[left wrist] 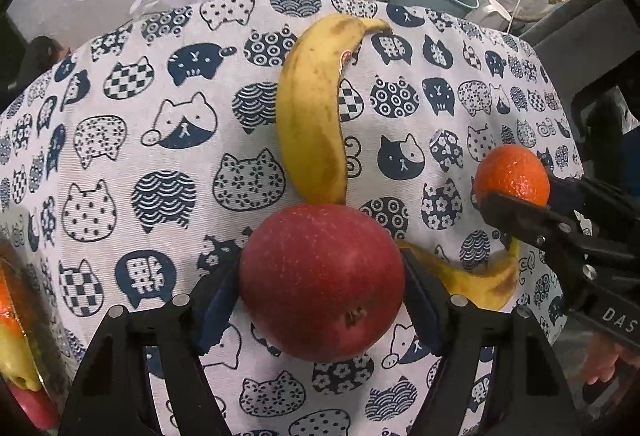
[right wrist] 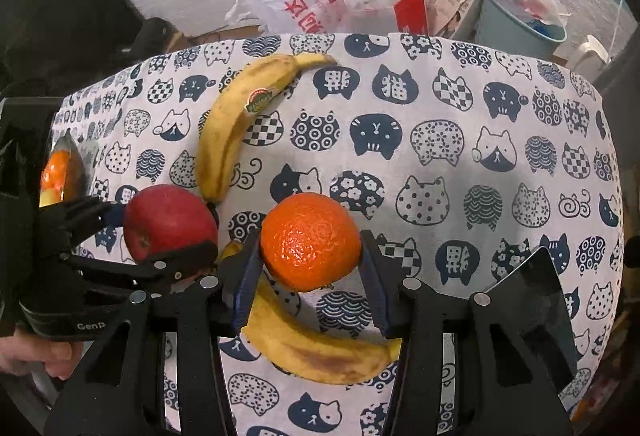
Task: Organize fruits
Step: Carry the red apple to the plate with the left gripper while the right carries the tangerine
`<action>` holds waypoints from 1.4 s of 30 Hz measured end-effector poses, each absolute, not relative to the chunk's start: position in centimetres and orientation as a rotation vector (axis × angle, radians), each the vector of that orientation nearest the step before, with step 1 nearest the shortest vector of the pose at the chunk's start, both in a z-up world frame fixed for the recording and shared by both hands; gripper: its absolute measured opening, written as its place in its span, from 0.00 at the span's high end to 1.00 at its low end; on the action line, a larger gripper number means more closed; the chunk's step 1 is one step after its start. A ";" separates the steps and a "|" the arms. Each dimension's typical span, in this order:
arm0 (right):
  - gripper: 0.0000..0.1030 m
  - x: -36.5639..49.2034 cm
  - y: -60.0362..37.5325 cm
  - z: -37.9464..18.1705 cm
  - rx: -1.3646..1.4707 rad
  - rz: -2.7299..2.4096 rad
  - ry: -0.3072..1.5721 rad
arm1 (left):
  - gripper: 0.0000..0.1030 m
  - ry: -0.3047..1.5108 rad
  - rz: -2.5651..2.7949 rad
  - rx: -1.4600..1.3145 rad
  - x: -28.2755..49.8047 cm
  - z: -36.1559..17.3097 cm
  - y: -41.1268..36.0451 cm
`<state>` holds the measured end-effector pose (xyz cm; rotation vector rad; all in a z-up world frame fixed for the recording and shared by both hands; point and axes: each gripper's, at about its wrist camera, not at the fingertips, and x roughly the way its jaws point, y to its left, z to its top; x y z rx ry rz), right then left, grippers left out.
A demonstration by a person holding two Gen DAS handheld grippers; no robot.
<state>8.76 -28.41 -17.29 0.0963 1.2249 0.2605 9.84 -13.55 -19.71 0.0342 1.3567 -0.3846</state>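
My left gripper (left wrist: pixel 322 296) is shut on a red apple (left wrist: pixel 322 282), held over the cat-print tablecloth (left wrist: pixel 160 156). My right gripper (right wrist: pixel 310 260) is shut on an orange (right wrist: pixel 310 242). Each shows in the other view: the orange (left wrist: pixel 514 174) at the right, the apple (right wrist: pixel 170 222) at the left. A yellow banana (left wrist: pixel 316 116) with a sticker lies beyond the apple and shows in the right wrist view (right wrist: pixel 236 128). A second banana (right wrist: pixel 320 344) lies under the orange, partly hidden; it also shows in the left wrist view (left wrist: pixel 480 280).
A container with fruit (left wrist: pixel 16 336) stands at the table's left edge, also in the right wrist view (right wrist: pixel 60 172). A dark flat object (right wrist: pixel 536 308) lies at the right. Beyond the far edge are plastic bags (right wrist: pixel 300 0), a red box (right wrist: pixel 412 12) and a bin (right wrist: pixel 516 24).
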 end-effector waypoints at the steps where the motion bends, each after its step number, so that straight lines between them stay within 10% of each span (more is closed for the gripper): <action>1: 0.55 8.8 -28.3 -17.2 0.096 0.261 1.222 | 0.26 1.351 -0.385 0.032 9.8 -19.4 -13.4; 42: 0.55 7.0 -10.0 -10.6 -0.058 0.556 1.098 | 0.26 1.182 -0.108 -0.089 2.1 -11.1 6.7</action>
